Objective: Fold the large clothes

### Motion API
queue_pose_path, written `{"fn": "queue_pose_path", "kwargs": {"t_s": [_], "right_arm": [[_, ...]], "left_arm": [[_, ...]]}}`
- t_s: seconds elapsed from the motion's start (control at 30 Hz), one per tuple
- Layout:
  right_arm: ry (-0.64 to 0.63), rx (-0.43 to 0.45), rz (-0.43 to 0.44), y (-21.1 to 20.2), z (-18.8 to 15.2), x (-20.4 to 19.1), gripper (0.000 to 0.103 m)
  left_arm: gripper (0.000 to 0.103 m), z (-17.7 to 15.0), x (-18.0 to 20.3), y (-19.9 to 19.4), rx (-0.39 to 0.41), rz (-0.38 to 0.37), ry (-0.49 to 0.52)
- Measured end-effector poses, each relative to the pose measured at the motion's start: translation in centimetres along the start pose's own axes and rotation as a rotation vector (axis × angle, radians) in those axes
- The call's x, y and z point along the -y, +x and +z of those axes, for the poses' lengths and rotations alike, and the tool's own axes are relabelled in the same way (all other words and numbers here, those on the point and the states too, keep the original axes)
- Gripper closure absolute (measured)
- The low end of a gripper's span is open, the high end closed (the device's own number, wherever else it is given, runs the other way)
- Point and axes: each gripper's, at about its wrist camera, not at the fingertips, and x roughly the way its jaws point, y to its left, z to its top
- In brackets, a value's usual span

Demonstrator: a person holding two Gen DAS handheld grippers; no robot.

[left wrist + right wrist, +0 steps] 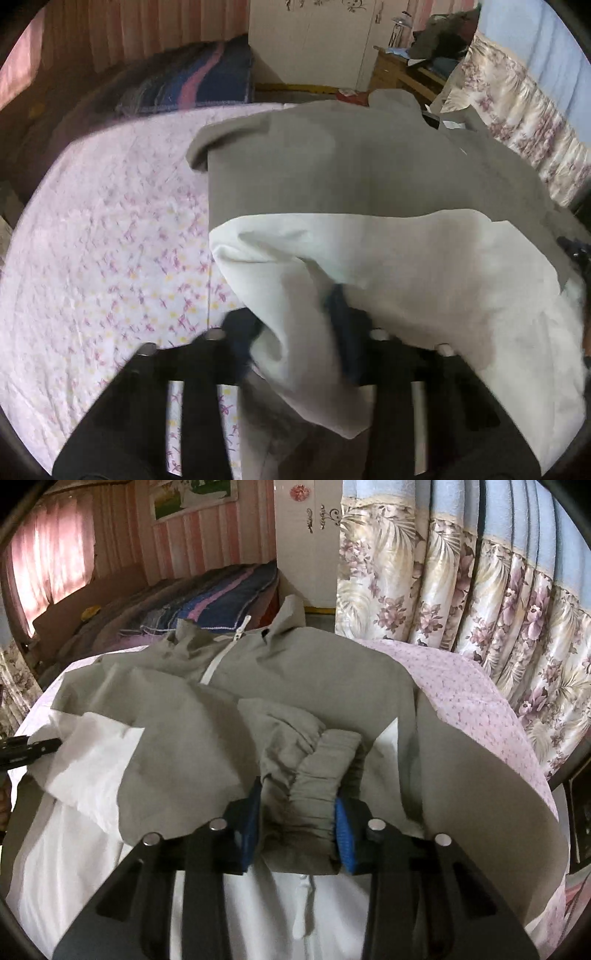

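Nearest in the right wrist view, the right tool (297,823) is pinching the gathered elastic hem (314,805) of the jacket (317,672) between its blue pads (345,834). The bunched hem is filling the gap, which looks like a grip meant to carry the whole edge over without slipping.

In the left wrist view, the left tool (295,332) is pinching a fold of the jacket's white lining (424,266). The cloth is draping over both fingers and hiding their tips. Holding the lining at the other corner is probably keeping the edge taut, so that both corners travel together.

Beyond the tools, the jacket is lying spread on the bed (110,229), over a pink flowered sheet. Its grey shell is facing up and its bottom part is turning over, showing white. Its white zip (221,657) is running away toward the collar, so the fold seems to be going from hem toward collar, about midway.

Farther off, a striped blanket (221,602) is lying at the head of the bed. Flowered curtains (480,602) are hanging on the right.
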Motion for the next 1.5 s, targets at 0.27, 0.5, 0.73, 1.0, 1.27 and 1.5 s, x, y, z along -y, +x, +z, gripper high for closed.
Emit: {"fn": "queue_pose_path", "kwargs": {"t_s": [0.27, 0.5, 0.73, 1.0, 1.27, 1.5], "right_arm": [[-0.031, 0.190, 0.006, -4.0, 1.3, -3.3, 0.086], [-0.007, -0.020, -0.079, 2.9, -0.3, -1.7, 0.075], [0.002, -0.004, -0.089, 0.6, -0.5, -1.0, 0.057], [0.074, 0.156, -0.067, -10.6, -3.1, 0.9, 0.030], [0.017, 0.146, -0.101, -17.1, -9.7, 3.2, 0.023], [-0.006, 0.161, -0.242, -22.2, -13.6, 6.2, 0.023]], "left_arm": [[0.091, 2.1, -1.2, -6.3, 0.195, 0.247, 0.047], [0.086, 2.1, -2.8, -1.6, 0.022, 0.282, 0.018], [0.053, 1.0, -3.2, -1.5, 0.037, 0.321, 0.010], [0.008, -1.0, -0.7, -11.7, 0.227, 0.236, -0.011], [0.003, -9.3, 2.2, -16.8, 0.294, 0.164, -0.060], [0.003, -14.0, 4.4, -19.2, 0.324, 0.198, 0.012]]}}
